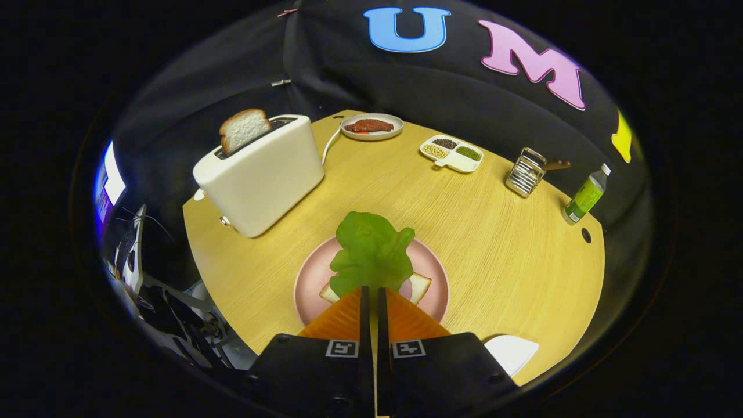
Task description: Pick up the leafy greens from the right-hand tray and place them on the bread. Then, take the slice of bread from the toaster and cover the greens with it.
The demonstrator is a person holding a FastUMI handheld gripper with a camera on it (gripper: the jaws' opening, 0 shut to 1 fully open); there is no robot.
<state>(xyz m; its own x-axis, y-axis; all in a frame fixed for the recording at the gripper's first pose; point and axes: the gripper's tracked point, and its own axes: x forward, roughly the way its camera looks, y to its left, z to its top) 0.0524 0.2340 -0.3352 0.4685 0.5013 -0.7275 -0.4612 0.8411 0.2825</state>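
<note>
Now tongs (371, 292) pinching leafy greens (371, 252), over bread (419, 285)

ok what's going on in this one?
Sandwich build. The hand-held gripper is shut on the leafy greens, holding them over the bread on the pink plate. Second slice sits in the toaster, not yet taken.

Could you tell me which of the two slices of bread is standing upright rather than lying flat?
The slice in the toaster, beyond the gripper, stands upright in its slot. The other slice lies flat on the pink plate under the leafy greens the gripper holds.
</note>
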